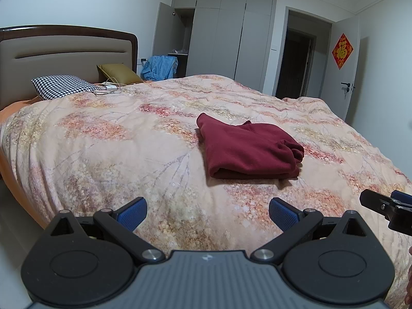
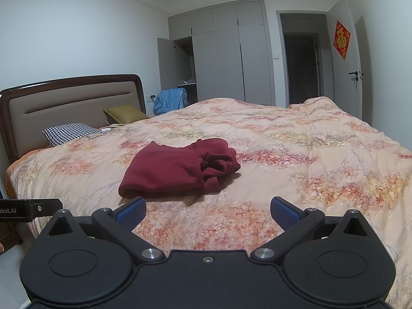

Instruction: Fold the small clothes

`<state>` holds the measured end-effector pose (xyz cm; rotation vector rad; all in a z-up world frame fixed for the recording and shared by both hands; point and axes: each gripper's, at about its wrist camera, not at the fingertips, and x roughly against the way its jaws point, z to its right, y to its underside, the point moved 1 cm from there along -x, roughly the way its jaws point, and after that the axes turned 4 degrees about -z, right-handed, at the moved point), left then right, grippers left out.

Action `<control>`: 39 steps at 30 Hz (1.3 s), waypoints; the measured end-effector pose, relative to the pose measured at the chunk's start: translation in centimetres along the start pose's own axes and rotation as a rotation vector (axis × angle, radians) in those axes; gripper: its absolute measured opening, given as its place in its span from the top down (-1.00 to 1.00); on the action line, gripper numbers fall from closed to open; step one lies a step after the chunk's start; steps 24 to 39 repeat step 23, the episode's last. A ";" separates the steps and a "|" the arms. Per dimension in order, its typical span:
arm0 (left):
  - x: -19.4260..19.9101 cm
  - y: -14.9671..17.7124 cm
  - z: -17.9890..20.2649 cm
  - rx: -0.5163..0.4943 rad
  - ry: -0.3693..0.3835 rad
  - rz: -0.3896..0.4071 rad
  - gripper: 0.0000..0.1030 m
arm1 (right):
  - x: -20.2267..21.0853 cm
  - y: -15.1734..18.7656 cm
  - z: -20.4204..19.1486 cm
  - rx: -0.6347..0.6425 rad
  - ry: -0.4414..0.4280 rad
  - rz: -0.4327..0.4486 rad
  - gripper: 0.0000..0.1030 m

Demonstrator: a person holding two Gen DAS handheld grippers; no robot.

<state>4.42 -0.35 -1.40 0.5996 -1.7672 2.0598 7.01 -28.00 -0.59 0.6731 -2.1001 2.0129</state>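
The left gripper (image 1: 208,212) is closest, its blue fingers spread wide apart and holding nothing. The right gripper (image 2: 208,212) is spread wide too, and empty. Both hang over the flowery blanket (image 1: 116,154). A little farther, the dark red top (image 1: 248,148) lies folded in the middle of the bed. Far back sit a checked pillow (image 1: 61,86) and grey wardrobe (image 1: 226,33)

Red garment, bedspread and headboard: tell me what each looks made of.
Red garment: soft matte knit, probably fleece or sweatshirt cotton; thick rounded folds, no sheen.
Bedspread: woven fabric with a printed floral pattern, lightly padded by its puffy wrinkles; the fibre cannot be told.
Headboard: smooth beige upholstered panel, possibly leather or imitation, in a dark glossy frame that looks like wood.
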 end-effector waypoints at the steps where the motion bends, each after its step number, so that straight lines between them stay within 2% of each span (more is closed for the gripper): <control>1: 0.0 0.0 0.0 0.000 0.001 -0.001 -1.00 | 0.0 0.0 0.0 0.000 0.000 0.000 -0.99; 6: 0.1 0.0 0.2 -0.011 0.000 -0.007 -1.00 | 0.0 0.0 0.0 0.000 0.000 -0.001 -0.99; 10: -0.1 -0.2 0.7 -0.020 -0.051 -0.018 -1.00 | 0.1 0.2 -0.1 0.000 0.001 -0.003 -0.99; 18: 0.0 -0.3 0.0 0.015 -0.027 -0.014 -1.00 | 0.1 0.4 -0.1 -0.004 0.001 -0.009 -0.99; 39: -0.1 -0.4 -0.2 0.022 -0.045 -0.017 -1.00 | 0.0 0.3 0.0 -0.003 -0.002 -0.016 -0.99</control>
